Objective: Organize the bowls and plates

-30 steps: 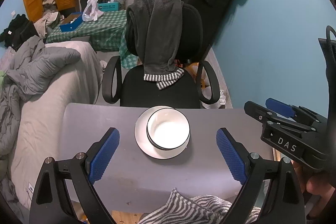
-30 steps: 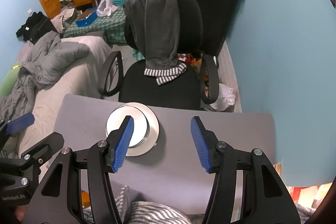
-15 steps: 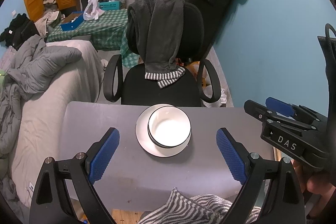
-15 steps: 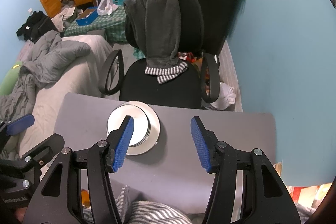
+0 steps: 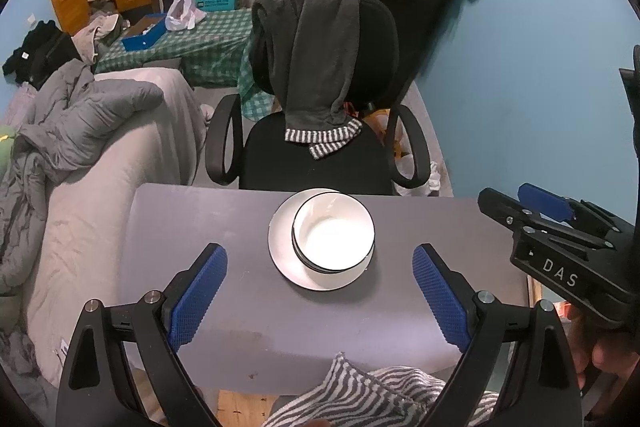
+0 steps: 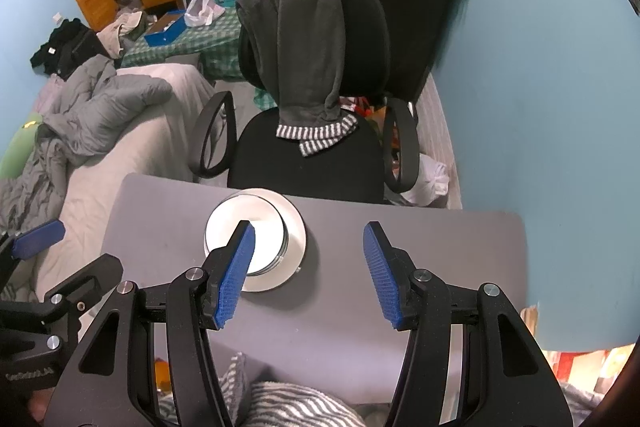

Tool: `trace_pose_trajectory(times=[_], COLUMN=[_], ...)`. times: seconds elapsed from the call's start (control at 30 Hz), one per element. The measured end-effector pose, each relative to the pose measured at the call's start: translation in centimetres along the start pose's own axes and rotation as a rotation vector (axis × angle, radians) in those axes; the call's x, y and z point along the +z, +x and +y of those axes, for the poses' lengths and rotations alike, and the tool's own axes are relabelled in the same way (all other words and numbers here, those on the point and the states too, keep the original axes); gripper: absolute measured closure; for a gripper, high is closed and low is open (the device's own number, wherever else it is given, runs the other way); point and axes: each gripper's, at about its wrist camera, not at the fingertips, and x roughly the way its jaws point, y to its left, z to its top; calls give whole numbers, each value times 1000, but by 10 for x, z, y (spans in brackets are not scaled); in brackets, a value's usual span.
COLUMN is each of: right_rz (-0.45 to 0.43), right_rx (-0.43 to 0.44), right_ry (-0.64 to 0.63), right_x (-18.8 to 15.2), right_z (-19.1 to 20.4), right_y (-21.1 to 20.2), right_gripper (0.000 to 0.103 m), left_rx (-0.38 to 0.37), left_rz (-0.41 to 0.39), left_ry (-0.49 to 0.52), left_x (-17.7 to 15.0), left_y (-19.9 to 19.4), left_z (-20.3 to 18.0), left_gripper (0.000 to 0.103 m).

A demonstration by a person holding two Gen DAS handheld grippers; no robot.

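Both grippers, L [image 5: 319, 301] & R [image 6: 309, 273], hovering w/ jaws spread & empty over bowl [image 5: 333, 231] stacked on plate [image 5: 282, 255]; stacking looking done, next prob. withdrawing.

My left claw [image 5: 320, 301] points steeply down and forward, its two black arms rising from the bottom corners of its own view. Its blue ribbed pads [image 5: 198, 301] stand wide apart with nothing between them. My right claw [image 6: 310, 277] tilts down the same way; its jaws stand about half open, and the pads [image 6: 380, 275] press on nothing. In the left view the right claw shows at the right edge of the frame, with my right hand [image 5: 600, 351] wrapped under it at the lower right. In the right view the left claw shows at the left edge, lower half.
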Motion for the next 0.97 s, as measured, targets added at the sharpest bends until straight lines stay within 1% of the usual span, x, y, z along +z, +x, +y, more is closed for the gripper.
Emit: trace_pose_trajectory(times=[0.03, 0.17, 0.43, 0.57, 0.77, 0.97], right_rz=[2, 6, 6, 9, 9, 11], right_rx=[-1, 0, 0, 2, 1, 3], right_ry=[0, 3, 4, 5, 5, 4], right_x=[-1, -3, -2, -1, -1, -2], right_z=[1, 2, 0, -2, -2, -2], right_y=[0, 0, 0, 1, 1, 2], right_gripper=[48, 48, 48, 48, 48, 48], left_rx=[1, -1, -4, -29, -19, -28], left_rz=[-2, -8, 6, 18, 22, 26], left_ry=[1, 10, 3, -7, 0, -5], left_x=[0, 0, 0, 1, 0, 1], left_y=[0, -2, -2, 0, 1, 2], left_z=[0, -1, 1, 3, 1, 0], left_gripper=[2, 2, 2, 2, 2, 2])
